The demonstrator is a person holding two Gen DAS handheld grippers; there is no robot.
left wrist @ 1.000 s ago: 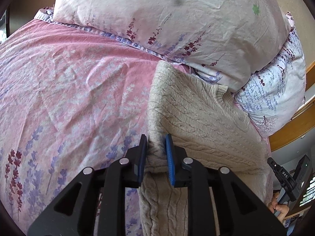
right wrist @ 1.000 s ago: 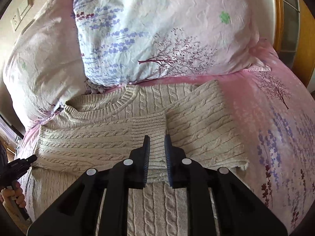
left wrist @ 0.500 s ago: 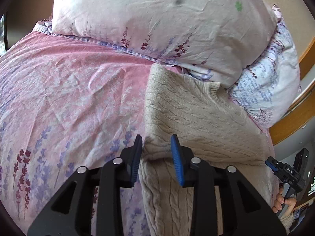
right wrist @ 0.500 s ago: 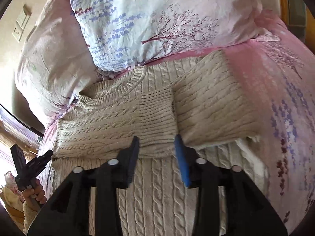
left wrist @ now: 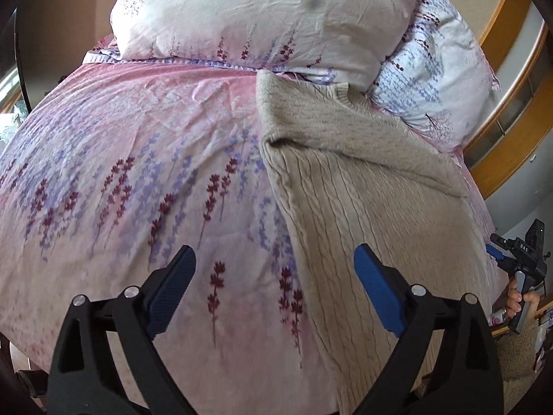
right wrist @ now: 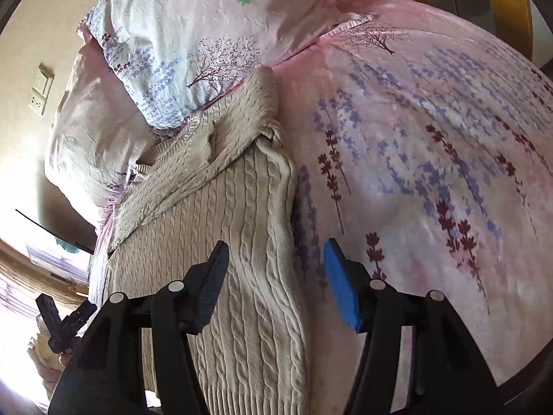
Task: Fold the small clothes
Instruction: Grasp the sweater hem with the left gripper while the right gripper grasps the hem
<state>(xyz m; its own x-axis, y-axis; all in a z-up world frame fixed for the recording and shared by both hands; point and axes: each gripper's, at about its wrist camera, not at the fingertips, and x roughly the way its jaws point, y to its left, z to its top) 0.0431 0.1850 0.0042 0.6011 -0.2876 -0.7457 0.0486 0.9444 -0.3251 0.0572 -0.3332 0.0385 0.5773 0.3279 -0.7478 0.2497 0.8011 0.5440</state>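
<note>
A beige cable-knit sweater (left wrist: 363, 180) lies on the pink flowered bedsheet (left wrist: 138, 159) with both sleeves folded in across its chest. My left gripper (left wrist: 274, 276) is open and empty, low over the sweater's left edge near the hem. The sweater also shows in the right wrist view (right wrist: 224, 228), narrow and long. My right gripper (right wrist: 276, 269) is open and empty over the sweater's right edge, one finger above the knit and one above the sheet. Each gripper shows small in the other's view, the right one (left wrist: 511, 259) and the left one (right wrist: 65, 321).
Two flowered pillows (left wrist: 269, 17) (left wrist: 439, 79) lie at the head of the bed, touching the sweater's collar. A wooden bed frame (left wrist: 511, 131) runs along the right. A wall socket (right wrist: 39, 93) is on the wall at left.
Both grippers let go of the folded sleeves, opened wide and drew back toward the sweater's hem. The sleeves stay folded on the chest.
</note>
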